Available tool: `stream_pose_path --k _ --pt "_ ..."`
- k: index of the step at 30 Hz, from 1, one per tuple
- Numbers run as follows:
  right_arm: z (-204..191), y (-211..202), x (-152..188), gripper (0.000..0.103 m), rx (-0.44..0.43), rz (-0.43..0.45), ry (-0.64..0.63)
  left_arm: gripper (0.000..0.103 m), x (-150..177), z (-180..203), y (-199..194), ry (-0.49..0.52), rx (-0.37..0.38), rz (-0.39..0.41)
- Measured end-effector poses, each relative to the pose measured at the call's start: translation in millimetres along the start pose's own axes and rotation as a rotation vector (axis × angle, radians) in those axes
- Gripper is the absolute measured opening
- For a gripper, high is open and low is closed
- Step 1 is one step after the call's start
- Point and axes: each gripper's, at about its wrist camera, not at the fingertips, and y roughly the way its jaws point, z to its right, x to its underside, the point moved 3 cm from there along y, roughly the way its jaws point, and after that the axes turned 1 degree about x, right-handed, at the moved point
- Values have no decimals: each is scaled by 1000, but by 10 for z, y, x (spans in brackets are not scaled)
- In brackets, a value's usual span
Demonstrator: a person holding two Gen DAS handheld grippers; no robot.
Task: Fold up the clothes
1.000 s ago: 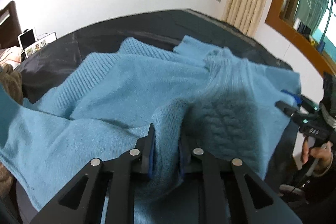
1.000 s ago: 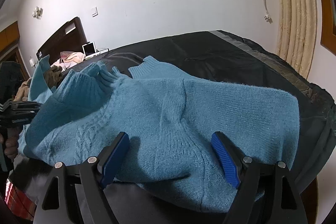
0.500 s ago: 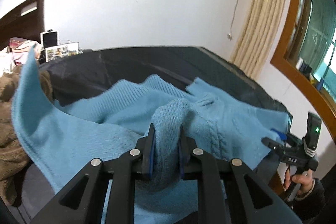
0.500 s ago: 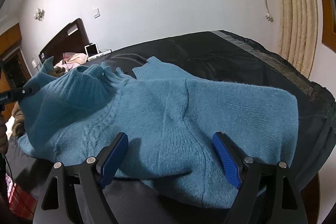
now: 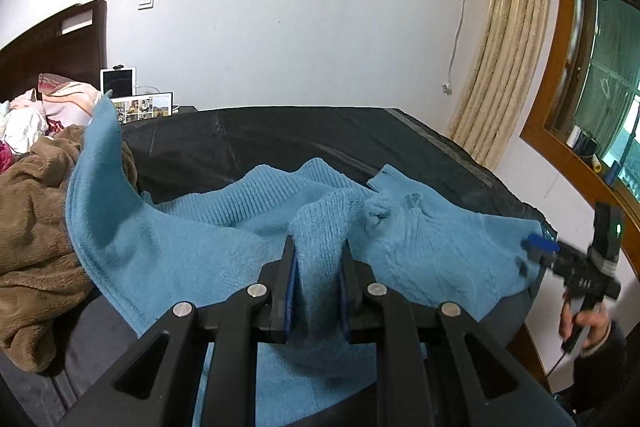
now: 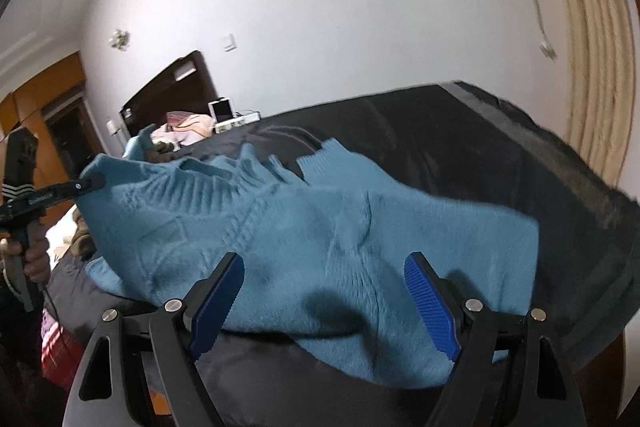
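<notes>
A blue knit sweater [image 5: 424,247] lies across the black-covered bed [image 5: 280,139]. My left gripper [image 5: 318,259] is shut on a bunched fold of the sweater and holds it lifted; one part of the sweater stands up at the left. In the right wrist view the sweater [image 6: 340,235] spreads over the bed [image 6: 480,155], and my right gripper [image 6: 324,281] is open just above its near edge, with nothing between the blue pads [image 6: 430,303]. The left gripper [image 6: 86,185] shows there at the left, holding the raised edge. The right gripper [image 5: 540,245] shows at the sweater's right edge.
A brown fleece garment [image 5: 36,239] lies heaped at the left of the bed. A dark headboard [image 5: 52,47], pillows and a tablet [image 5: 118,81] stand beyond. Cream curtains [image 5: 504,67] and a wood-framed window [image 5: 592,67] are at the right.
My left gripper has lifted the held fold upward and back, raising the sweater's left part off the bed. My right gripper has stayed open and shifted a little over the near edge.
</notes>
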Motion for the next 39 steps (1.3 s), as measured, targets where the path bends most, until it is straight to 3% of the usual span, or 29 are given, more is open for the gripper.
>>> stream_pose_path --k 5,8,10,15,19,21,23,27,31,35,39 --pt "42 329 -410 84 -29 -59 -124 19 78 -1 -196 11 -18 18" --pt "219 794 -560 84 -127 -182 -95 19 100 -10 -301 14 -32 27" --pt "301 1051 -548 84 -184 -266 -59 19 117 -23 -342 11 -44 29" --pt "149 1108 -304 84 -368 -381 -67 19 141 -101 -352 -1 -61 23" --pt "12 1080 -97 68 -487 -454 -91 19 159 -163 -331 -7 -68 14" --pt "-57 943 8 50 -471 -447 -120 19 191 -166 -292 -3 -69 -1" --pt "-99 838 70 41 -440 -421 -116 19 255 -155 -261 7 -74 -17" --pt "-149 645 60 30 -346 -339 -101 23 407 -145 -235 20 -79 -55" --pt "-271 397 -127 25 -197 -191 -120 24 588 -108 -194 47 -58 -105" --pt "-420 -10 -302 24 32 17 -223 36 722 -10 -97 91 -29 -152" --pt "-554 -133 -310 24 103 91 -241 42 717 57 -8 109 -24 -163"
